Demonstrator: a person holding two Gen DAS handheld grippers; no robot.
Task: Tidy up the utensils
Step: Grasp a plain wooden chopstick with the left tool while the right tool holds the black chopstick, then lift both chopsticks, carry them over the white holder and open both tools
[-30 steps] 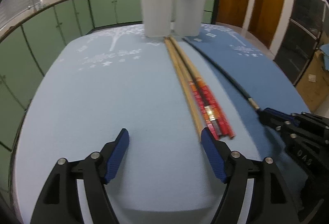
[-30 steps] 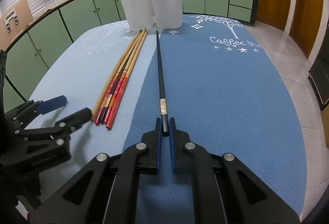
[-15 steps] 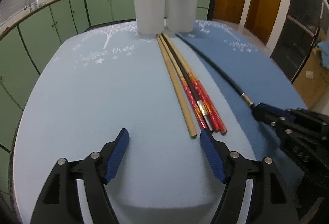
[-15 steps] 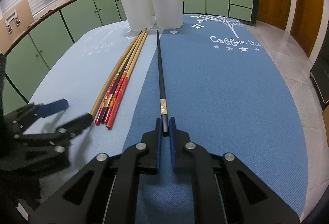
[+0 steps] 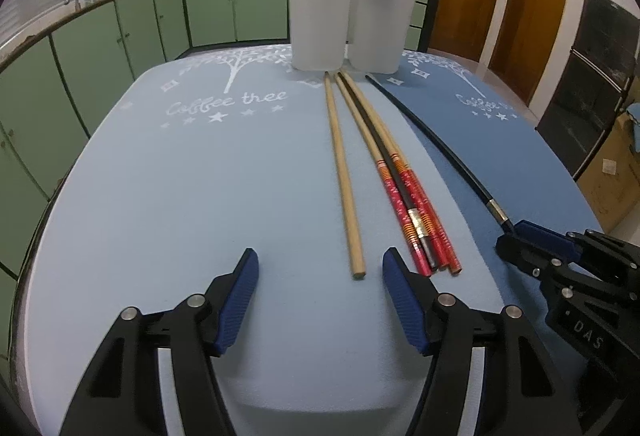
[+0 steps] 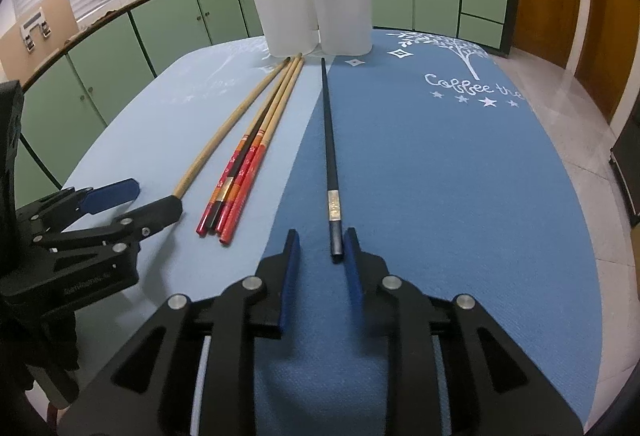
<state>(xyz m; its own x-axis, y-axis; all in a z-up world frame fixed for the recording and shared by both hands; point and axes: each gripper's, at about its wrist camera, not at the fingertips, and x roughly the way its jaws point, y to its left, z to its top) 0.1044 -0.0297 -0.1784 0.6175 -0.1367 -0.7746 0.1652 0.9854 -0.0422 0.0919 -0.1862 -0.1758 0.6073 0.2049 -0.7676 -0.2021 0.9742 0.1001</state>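
Note:
A black chopstick (image 6: 330,151) lies on the dark blue mat, its near end between the fingers of my right gripper (image 6: 319,248), which stands open around it. It also shows in the left wrist view (image 5: 448,151). A plain wooden chopstick (image 5: 343,175) lies on the light blue mat, its near end just ahead of my open, empty left gripper (image 5: 320,270). A bundle of red-handled chopsticks with one black (image 5: 404,187) lies beside it. Two white cups (image 6: 312,5) stand at the far end, each holding a chopstick.
The left gripper (image 6: 116,203) shows at the left of the right wrist view, the right gripper (image 5: 560,264) at the right of the left wrist view. Green cabinets and a counter ring the table (image 5: 160,195). Wooden doors stand at the far right.
My right gripper was shut on the black chopstick's end and has opened. My left gripper has shifted so the wooden chopstick's end now lies between its fingers' line.

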